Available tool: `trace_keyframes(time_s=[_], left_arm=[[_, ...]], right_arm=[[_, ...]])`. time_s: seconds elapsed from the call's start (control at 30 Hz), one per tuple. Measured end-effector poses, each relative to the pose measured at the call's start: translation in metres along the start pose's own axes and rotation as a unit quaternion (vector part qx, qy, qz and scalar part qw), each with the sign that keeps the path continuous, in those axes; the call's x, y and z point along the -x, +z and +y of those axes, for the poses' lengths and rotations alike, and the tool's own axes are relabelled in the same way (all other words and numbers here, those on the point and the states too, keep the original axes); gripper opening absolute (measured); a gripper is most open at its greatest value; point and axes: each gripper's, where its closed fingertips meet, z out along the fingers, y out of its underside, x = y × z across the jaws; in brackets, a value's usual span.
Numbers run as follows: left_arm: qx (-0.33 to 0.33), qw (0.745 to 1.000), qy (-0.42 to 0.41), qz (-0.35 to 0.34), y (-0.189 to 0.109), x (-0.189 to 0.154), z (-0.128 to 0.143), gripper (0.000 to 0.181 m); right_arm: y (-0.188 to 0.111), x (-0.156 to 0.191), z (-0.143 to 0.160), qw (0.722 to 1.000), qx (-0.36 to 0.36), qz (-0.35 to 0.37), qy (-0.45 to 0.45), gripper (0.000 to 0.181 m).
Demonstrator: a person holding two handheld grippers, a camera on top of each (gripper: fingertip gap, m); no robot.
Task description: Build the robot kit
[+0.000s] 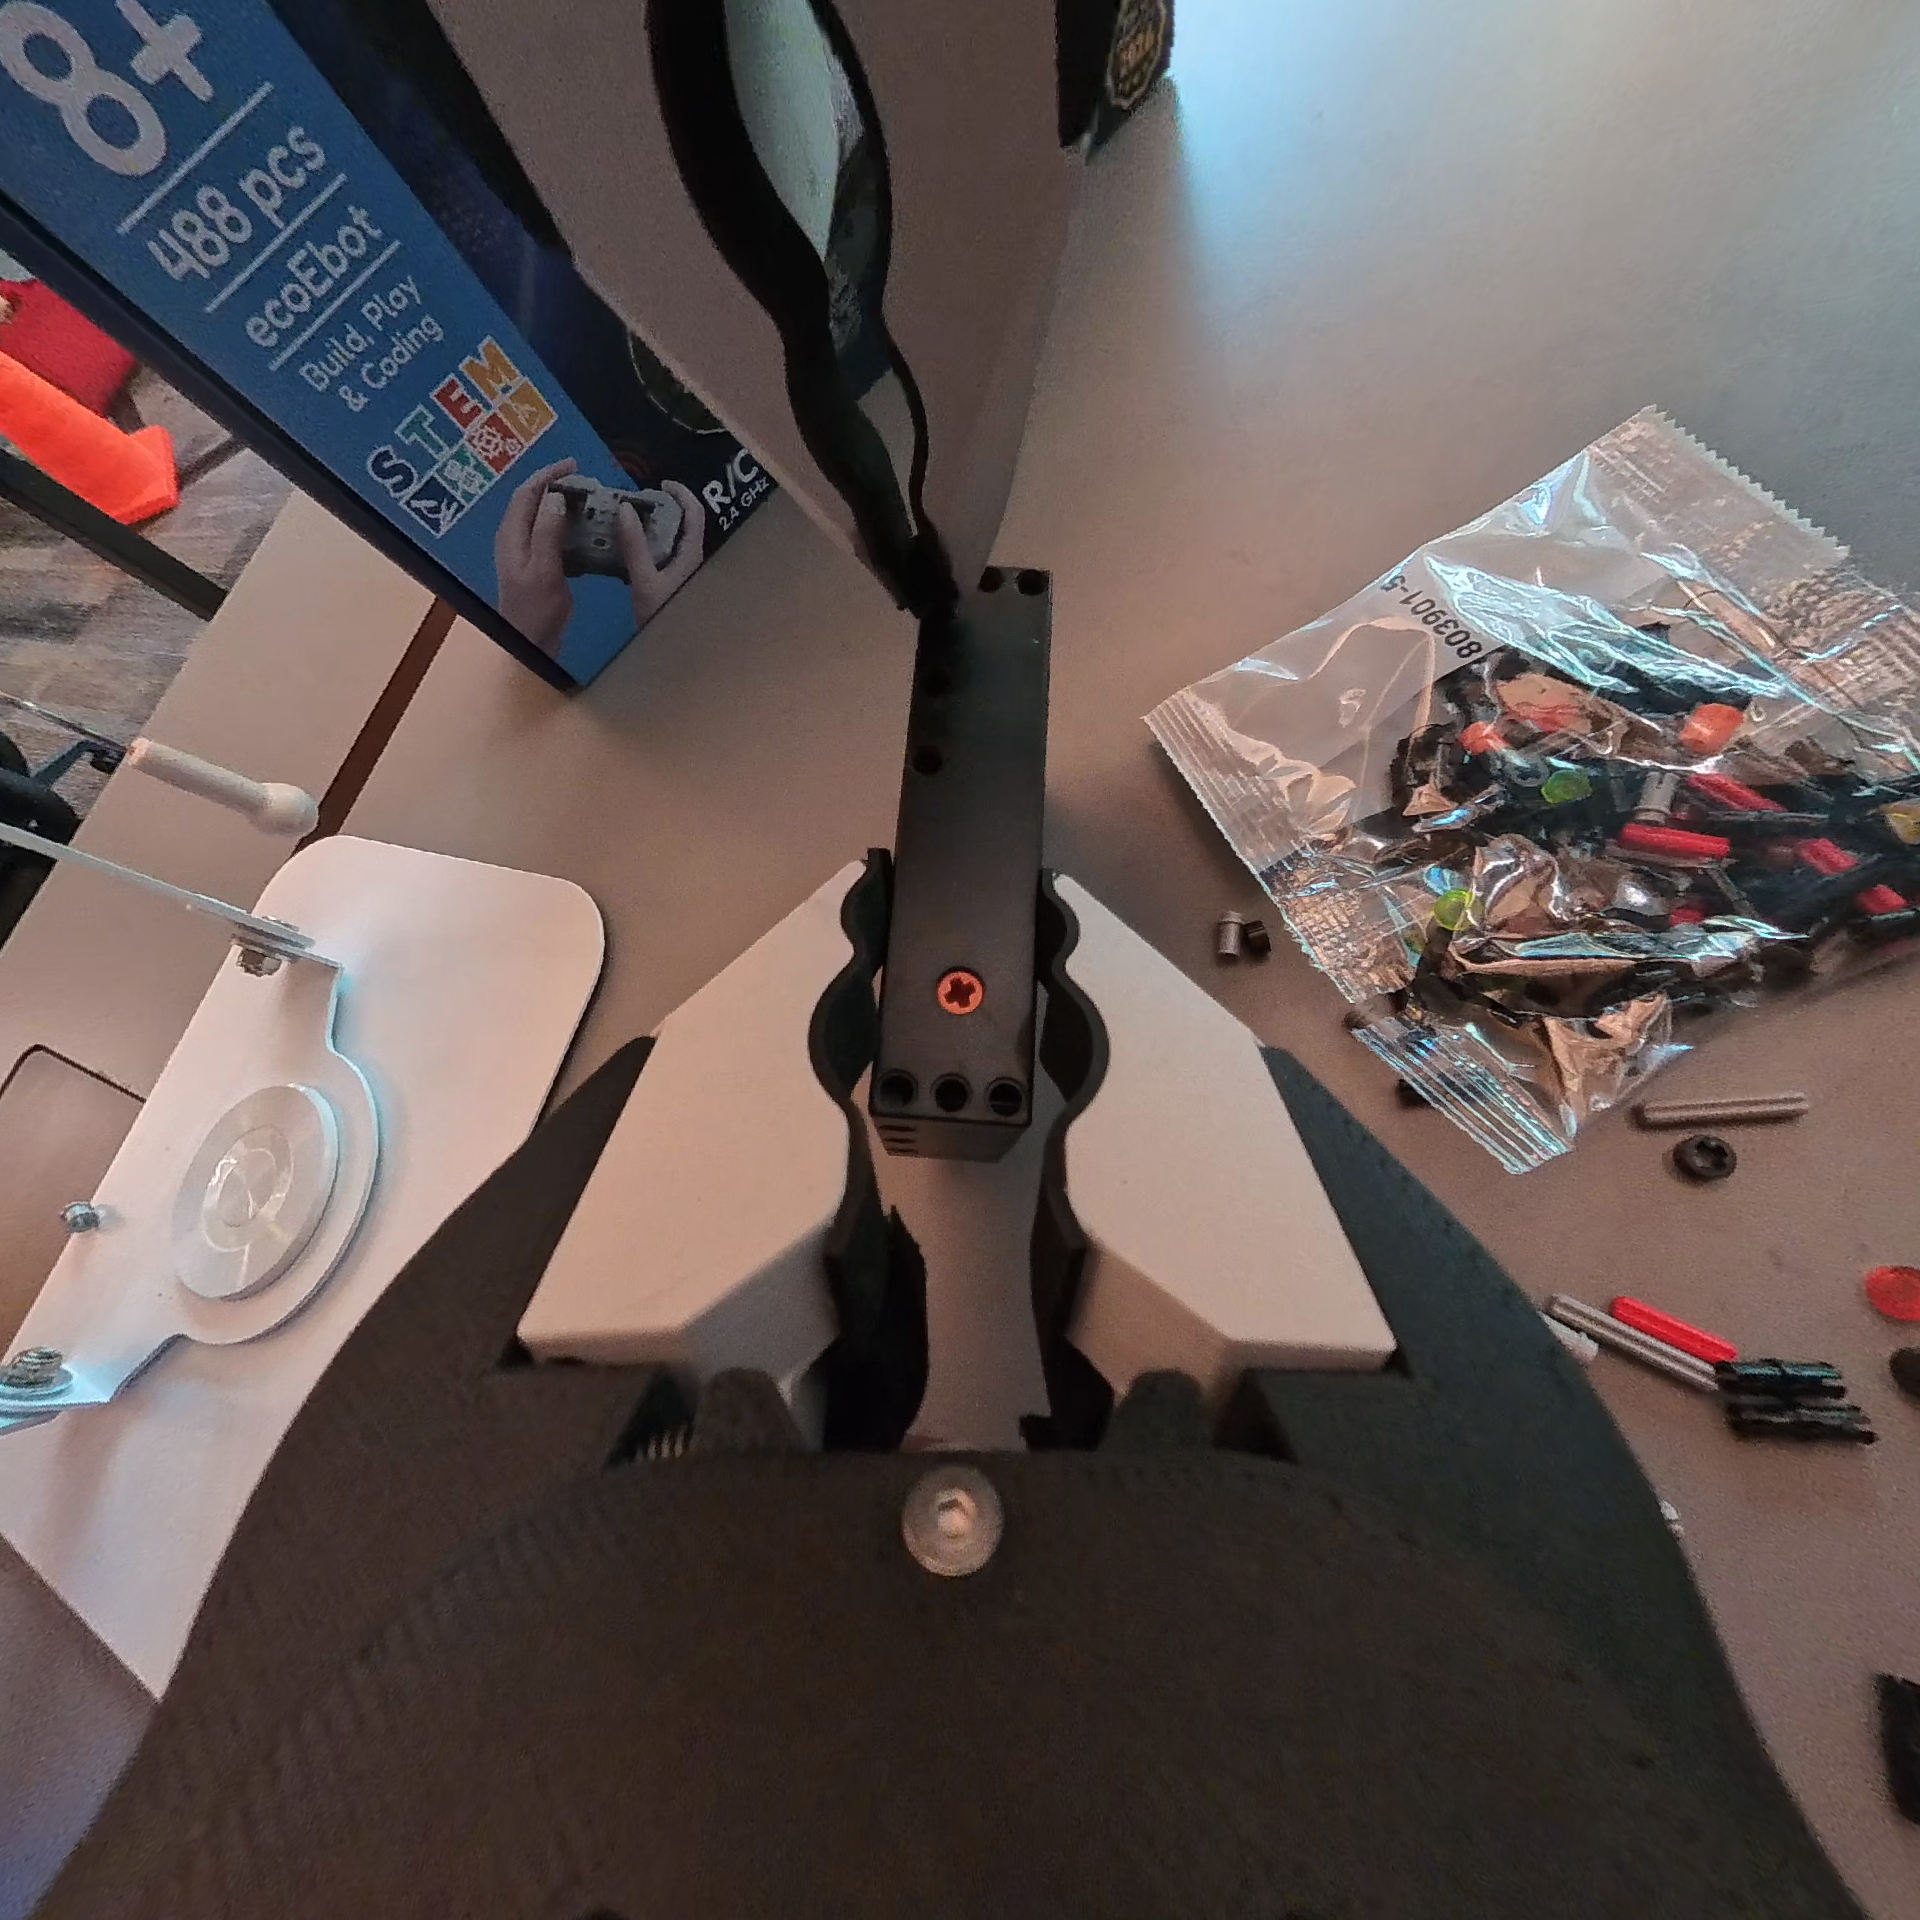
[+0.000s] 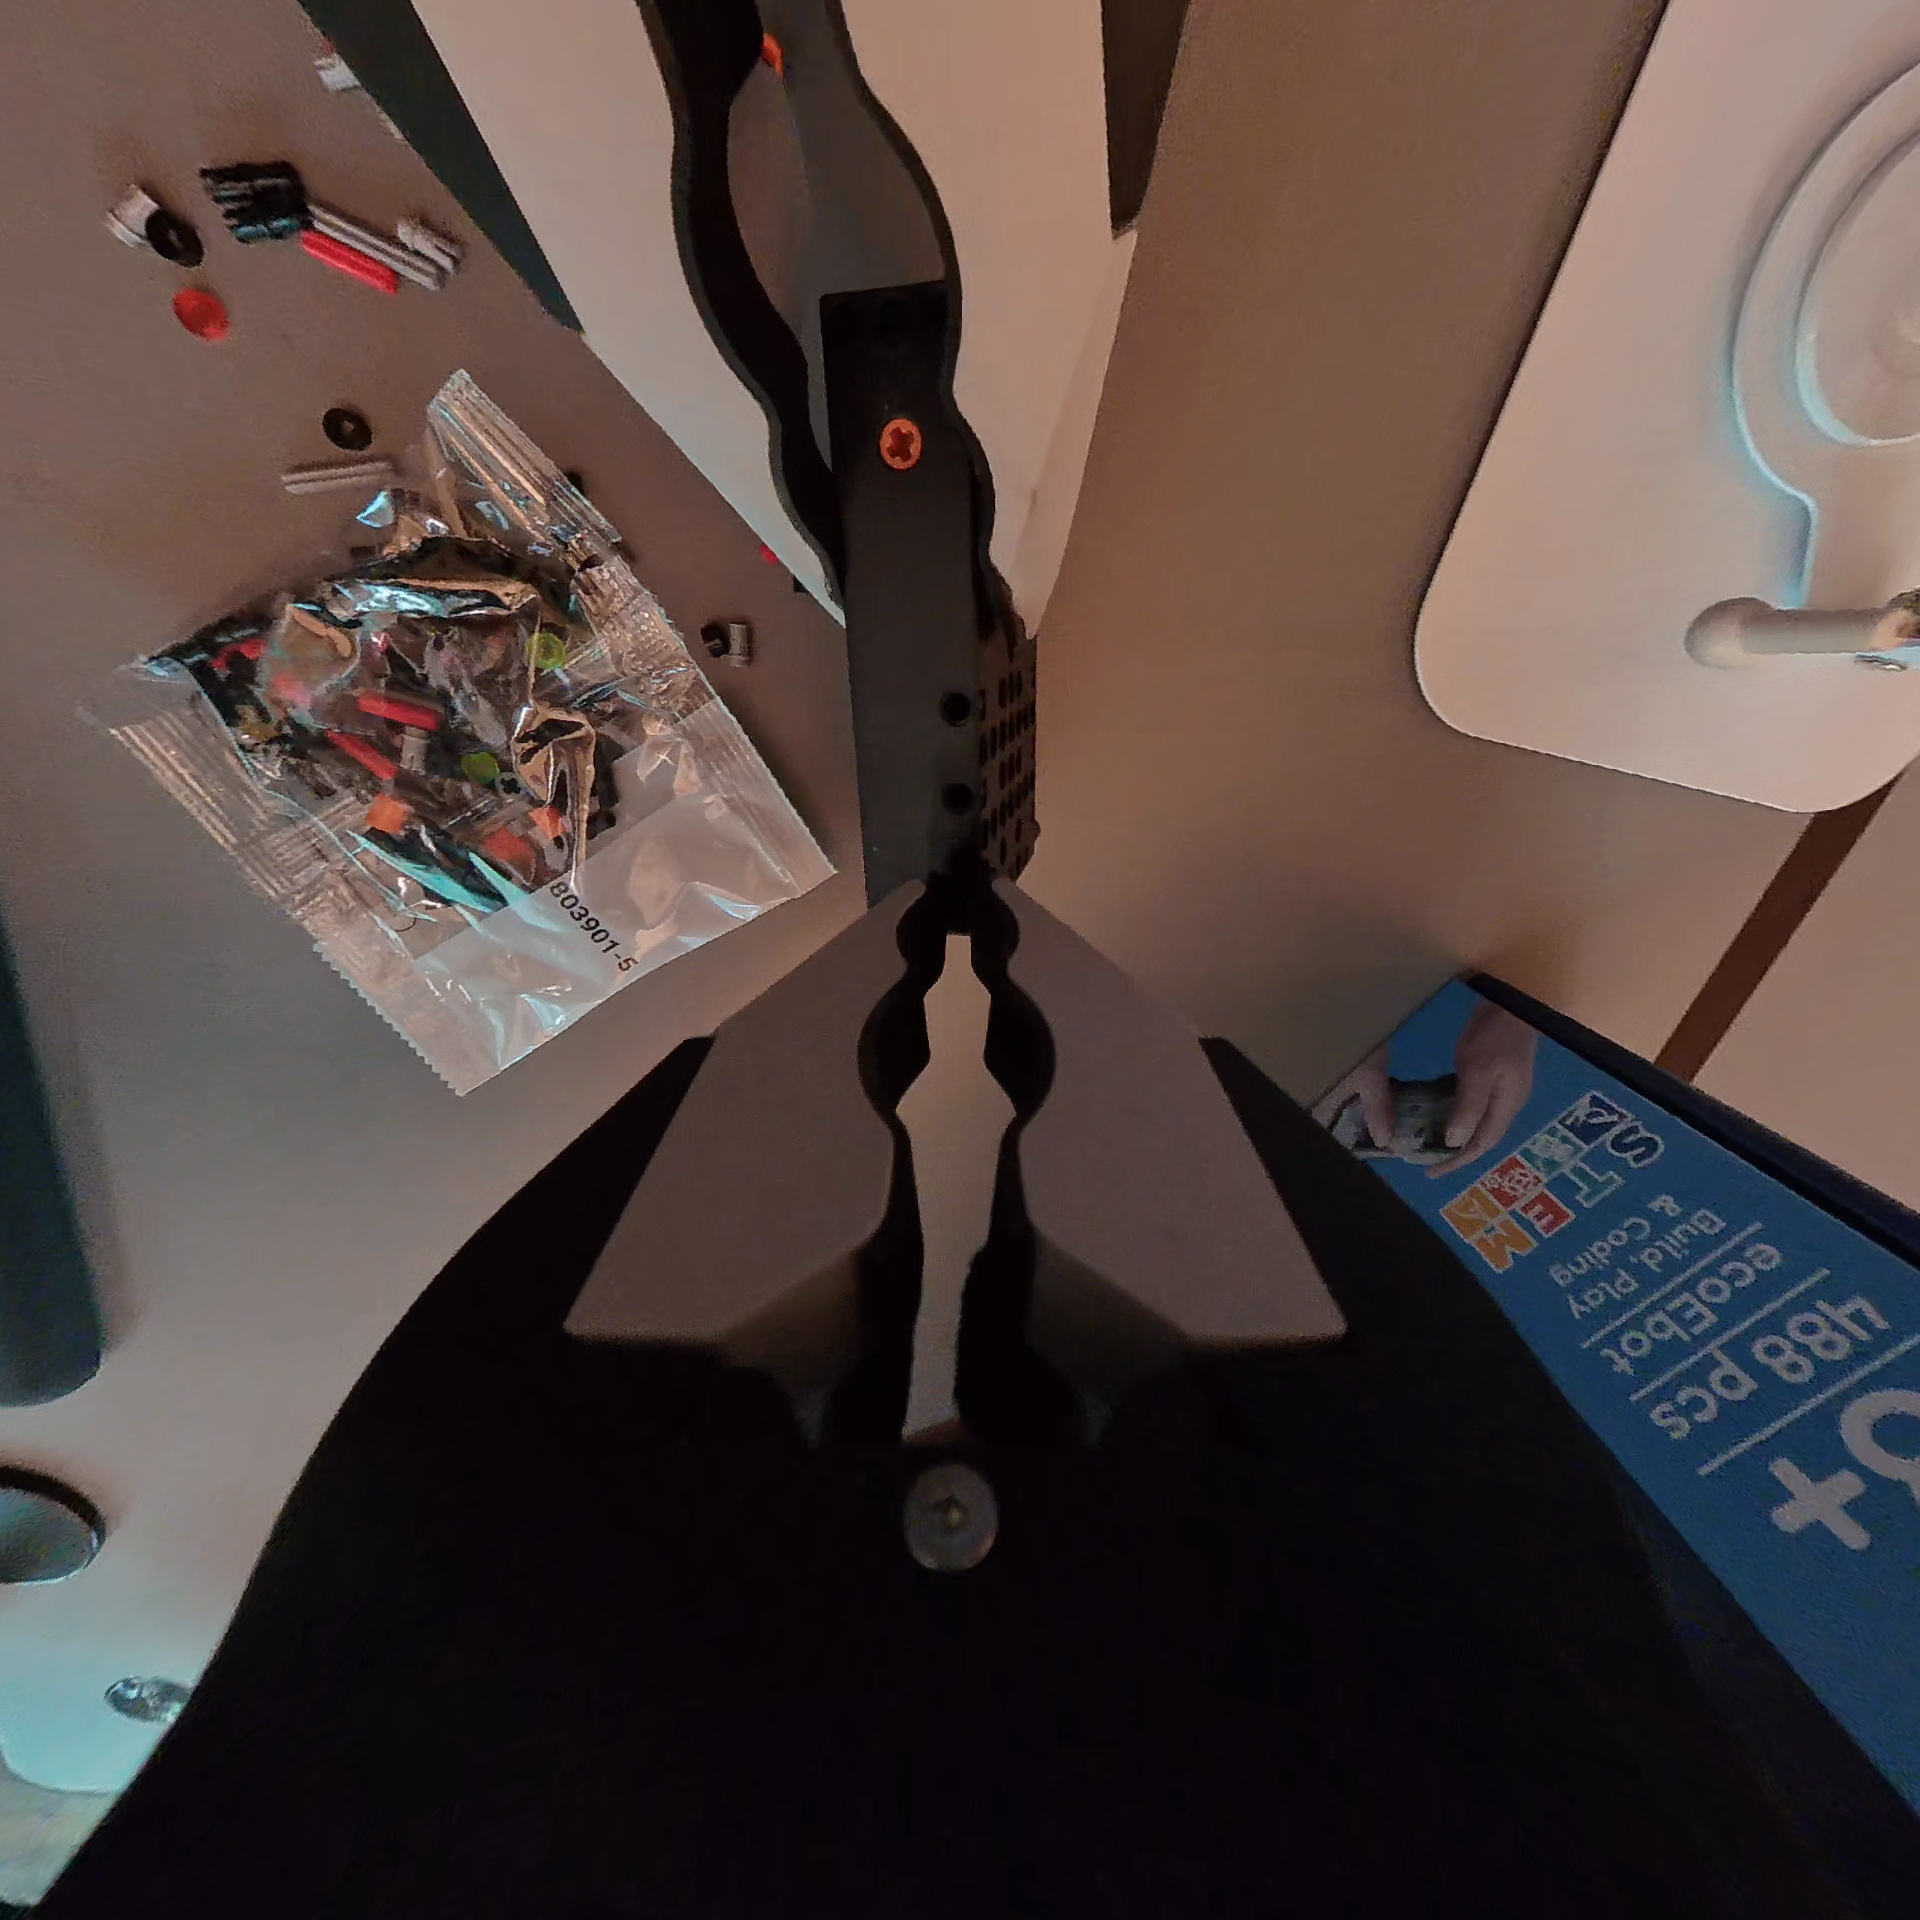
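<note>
My left gripper (image 1: 958,894) is shut on a long black building block (image 1: 966,831) with an orange cross hole and three holes in its near end. It holds the block lengthwise above the table. My right gripper (image 2: 954,902) is shut, its tips against the block's other end (image 2: 904,623). Whether they pinch a small part there is hidden. In the left wrist view the right gripper (image 1: 925,566) comes down from above onto the block's far end. In the right wrist view the left gripper (image 2: 904,540) clamps the block's sides.
A clear plastic bag of small parts (image 1: 1558,810) (image 2: 447,727) lies on the beige table. Loose axles and pins (image 1: 1673,1345) (image 2: 348,255) lie near it. A blue toy box (image 1: 343,343) (image 2: 1662,1299) and a white plate with a metal disc (image 1: 312,1091) (image 2: 1662,416) are close by. There is about 5 cm between the tips of the two grippers.
</note>
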Motion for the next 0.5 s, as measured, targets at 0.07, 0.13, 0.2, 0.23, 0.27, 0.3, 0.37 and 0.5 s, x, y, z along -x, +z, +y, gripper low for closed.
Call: trace_keyframes(time_s=[0.07, 0.13, 0.2, 0.23, 0.27, 0.3, 0.37, 0.5], left_arm=[[0.001, 1.000, 0.002, 0.000, 0.0001, -0.0005, 0.0002, 0.024], [0.000, 1.000, -0.004, 0.001, -0.0001, 0.0003, 0.0003, 0.024], [-0.002, 1.000, -0.006, 0.003, 0.0000, 0.0006, -0.0001, 0.024], [-0.003, 1.000, -0.003, 0.002, 0.0001, 0.0003, -0.0007, 0.024], [-0.002, 1.000, -0.003, 0.000, 0.0003, 0.0002, -0.0015, 0.024], [-0.003, 1.000, -0.005, 0.001, 0.0002, 0.0002, -0.0019, 0.024], [-0.003, 1.000, -0.005, 0.001, 0.0002, 0.0001, -0.0018, 0.024], [-0.006, 1.000, -0.008, 0.001, 0.0008, -0.0005, -0.0055, 0.024]], right_arm=[[0.0002, 0.0011, 0.0002, 1.000, 0.009, -0.007, -0.006, 0.002], [0.0000, -0.0005, -0.0002, 1.000, 0.006, -0.010, -0.005, 0.002], [-0.0001, -0.0013, 0.0000, 1.000, 0.002, -0.014, -0.004, 0.002], [-0.0001, -0.0009, 0.0006, 1.000, 0.003, -0.020, -0.004, 0.002], [-0.0003, -0.0012, 0.0011, 1.000, 0.004, -0.026, -0.003, 0.002], [-0.0003, -0.0018, 0.0012, 1.000, 0.005, -0.031, -0.003, 0.002], [-0.0002, -0.0018, 0.0016, 0.999, 0.000, -0.050, 0.004, 0.002], [-0.0005, -0.0032, 0.0044, 0.997, 0.010, -0.070, 0.006, 0.002]])
